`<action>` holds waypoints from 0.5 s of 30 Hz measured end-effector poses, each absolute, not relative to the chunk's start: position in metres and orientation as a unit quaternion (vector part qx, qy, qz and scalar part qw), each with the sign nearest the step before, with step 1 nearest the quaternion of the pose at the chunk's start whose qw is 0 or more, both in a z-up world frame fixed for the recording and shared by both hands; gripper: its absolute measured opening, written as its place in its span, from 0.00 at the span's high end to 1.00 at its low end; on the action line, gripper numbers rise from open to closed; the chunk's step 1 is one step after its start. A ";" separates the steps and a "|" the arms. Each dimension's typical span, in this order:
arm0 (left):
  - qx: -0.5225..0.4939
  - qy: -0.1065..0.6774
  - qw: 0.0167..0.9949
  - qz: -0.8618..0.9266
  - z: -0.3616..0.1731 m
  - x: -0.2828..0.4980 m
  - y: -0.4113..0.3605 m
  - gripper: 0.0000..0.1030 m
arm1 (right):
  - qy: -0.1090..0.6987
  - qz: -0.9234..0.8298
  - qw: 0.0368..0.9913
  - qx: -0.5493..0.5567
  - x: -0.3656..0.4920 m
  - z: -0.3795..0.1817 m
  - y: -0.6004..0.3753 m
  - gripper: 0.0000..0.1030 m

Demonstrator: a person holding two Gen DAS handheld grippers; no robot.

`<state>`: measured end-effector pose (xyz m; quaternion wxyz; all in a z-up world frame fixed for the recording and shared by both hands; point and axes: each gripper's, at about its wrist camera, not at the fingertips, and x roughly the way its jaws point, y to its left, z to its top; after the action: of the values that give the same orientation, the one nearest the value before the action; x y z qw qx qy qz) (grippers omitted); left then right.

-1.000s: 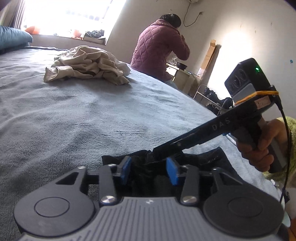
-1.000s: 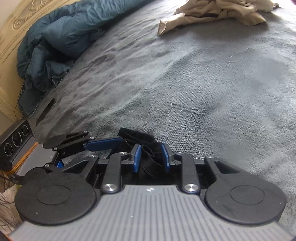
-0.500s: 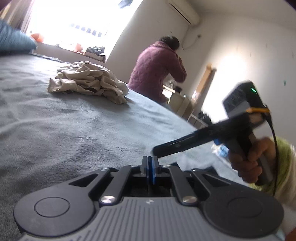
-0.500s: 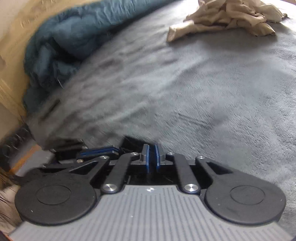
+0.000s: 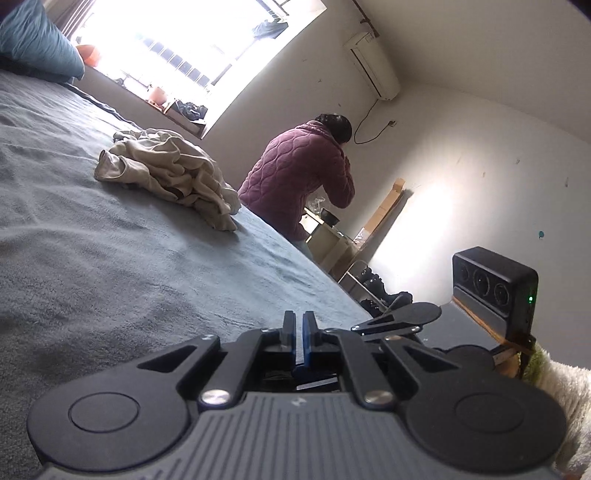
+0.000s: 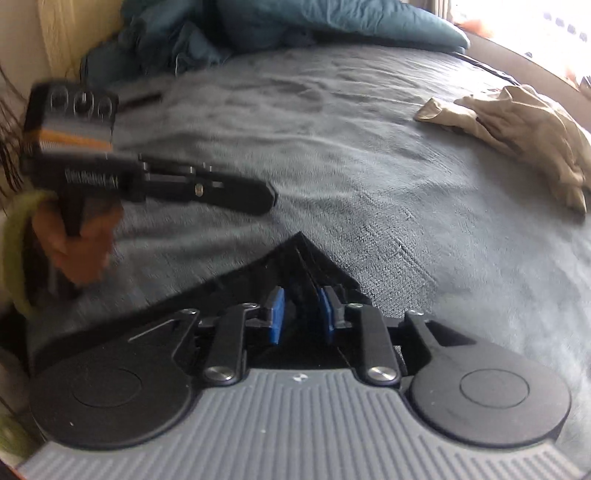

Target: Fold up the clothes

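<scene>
A black garment (image 6: 295, 258) lies on the grey bed (image 6: 369, 147), one corner pointing away from me. My right gripper (image 6: 301, 314) is over it, angled down. Its jaws are opening and a ridge of the black cloth runs between the blue pads (image 6: 276, 314) without being pinched. My left gripper (image 5: 298, 332) is shut, pads together, with no cloth visible between them. In the right wrist view the left gripper (image 6: 267, 195) hovers blurred above the bed, left of the black garment. A crumpled beige garment (image 5: 166, 170) (image 6: 517, 129) lies farther up the bed.
A teal duvet (image 6: 295, 22) is heaped at the head of the bed. A person in a maroon quilted jacket (image 5: 306, 177) stands beyond the bed's far edge, facing a small table (image 5: 328, 240). Shoes (image 5: 376, 288) lie on the floor by the wall.
My left gripper shut and came away from the black garment, rolling as it went. My right gripper closed, then opened again, and rolled; the black cloth now spreads out before it.
</scene>
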<state>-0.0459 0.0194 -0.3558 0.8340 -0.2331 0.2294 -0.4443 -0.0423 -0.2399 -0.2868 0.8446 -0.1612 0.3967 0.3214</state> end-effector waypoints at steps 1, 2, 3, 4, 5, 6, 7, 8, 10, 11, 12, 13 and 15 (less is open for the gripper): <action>-0.234 0.231 0.833 -0.445 -0.357 -0.045 0.020 0.96 | 0.401 0.319 0.842 -0.170 -0.042 -0.288 -0.239 0.79; -0.235 0.234 0.832 -0.445 -0.359 -0.044 0.020 0.96 | 0.404 0.314 0.840 -0.179 -0.042 -0.289 -0.238 0.79; -0.237 0.236 0.831 -0.444 -0.361 -0.043 0.021 0.95 | 0.408 0.310 0.838 -0.187 -0.042 -0.290 -0.236 0.79; -0.239 0.237 0.831 -0.443 -0.362 -0.042 0.022 0.92 | 0.410 0.308 0.836 -0.196 -0.042 -0.290 -0.236 0.79; -0.240 0.239 0.830 -0.443 -0.364 -0.041 0.023 0.87 | 0.411 0.305 0.835 -0.203 -0.042 -0.290 -0.235 0.78; -0.241 0.243 0.830 -0.441 -0.366 -0.040 0.024 0.85 | 0.414 0.301 0.833 -0.210 -0.043 -0.290 -0.233 0.77; -0.240 0.247 0.830 -0.439 -0.367 -0.039 0.024 0.81 | 0.416 0.300 0.830 -0.217 -0.043 -0.290 -0.232 0.75; -0.240 0.250 0.830 -0.437 -0.369 -0.038 0.024 0.78 | 0.419 0.300 0.828 -0.223 -0.043 -0.290 -0.231 0.73; -0.237 0.259 0.829 -0.435 -0.373 -0.036 0.023 0.72 | 0.428 0.295 0.821 -0.238 -0.042 -0.295 -0.228 0.71; -0.235 0.263 0.829 -0.435 -0.374 -0.035 0.022 0.66 | 0.432 0.293 0.817 -0.245 -0.041 -0.298 -0.226 0.71; -0.231 0.266 0.830 -0.433 -0.375 -0.035 0.022 0.63 | 0.434 0.291 0.815 -0.248 -0.041 -0.299 -0.225 0.72; -0.228 0.266 0.831 -0.431 -0.375 -0.035 0.022 0.58 | 0.432 0.290 0.816 -0.253 -0.043 -0.299 -0.224 0.72; -0.227 0.261 0.833 -0.432 -0.375 -0.036 0.024 0.48 | 0.421 0.288 0.819 -0.264 -0.048 -0.297 -0.222 0.75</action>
<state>-0.0361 0.0236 -0.3747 0.8332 -0.2274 0.2605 -0.4315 -0.0485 -0.2222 -0.2966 0.8185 -0.2638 0.4211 0.2882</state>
